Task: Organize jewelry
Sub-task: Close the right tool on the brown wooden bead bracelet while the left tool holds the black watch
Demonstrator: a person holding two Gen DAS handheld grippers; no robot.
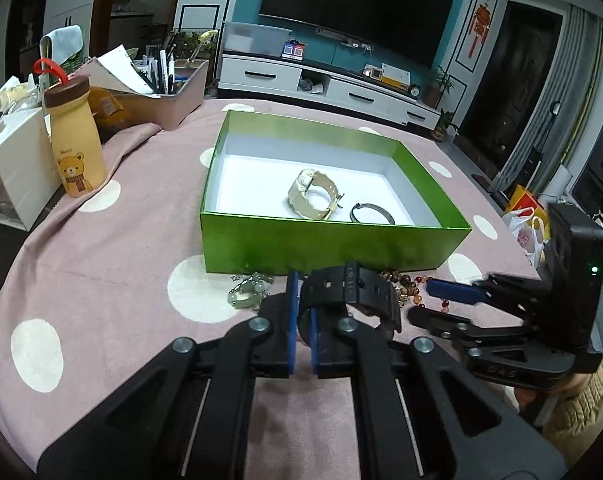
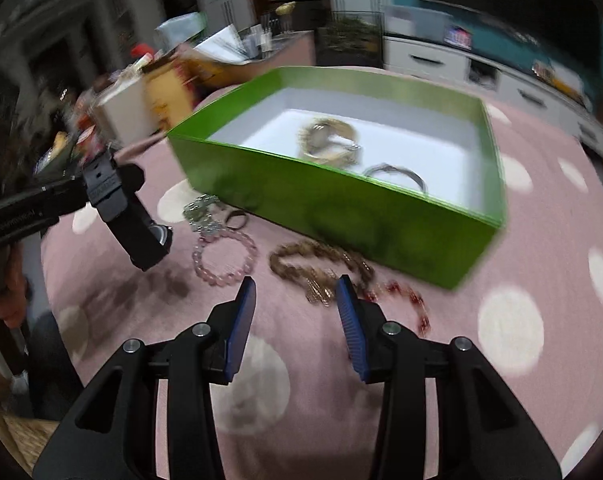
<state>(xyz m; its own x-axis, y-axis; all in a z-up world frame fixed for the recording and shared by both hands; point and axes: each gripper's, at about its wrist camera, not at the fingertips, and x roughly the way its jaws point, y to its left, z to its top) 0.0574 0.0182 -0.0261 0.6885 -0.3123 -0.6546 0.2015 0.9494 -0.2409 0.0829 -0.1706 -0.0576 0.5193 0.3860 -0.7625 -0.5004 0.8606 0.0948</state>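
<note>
My left gripper (image 1: 303, 314) is shut on the strap of a black watch (image 1: 349, 292), held just above the pink dotted tablecloth in front of the green box (image 1: 333, 244). In the box lie a cream watch (image 1: 313, 196) and a dark bangle (image 1: 371, 214). In the right wrist view, the black watch (image 2: 129, 216) hangs from the left gripper (image 2: 87, 190) at the left. My right gripper (image 2: 297, 304) is open and empty over a brown bead strand (image 2: 317, 260). A pink bead bracelet (image 2: 225, 256), red beads (image 2: 405, 300) and a silver piece (image 2: 201, 212) lie on the cloth.
A yellow bear bottle (image 1: 77, 152), a white drawer unit (image 1: 13, 168) and a pen-filled organiser (image 1: 177, 96) stand at the table's far left. Jade-green beads (image 1: 247, 292) lie by the box's front wall. A plastic bag (image 1: 525, 228) sits beyond the table's right edge.
</note>
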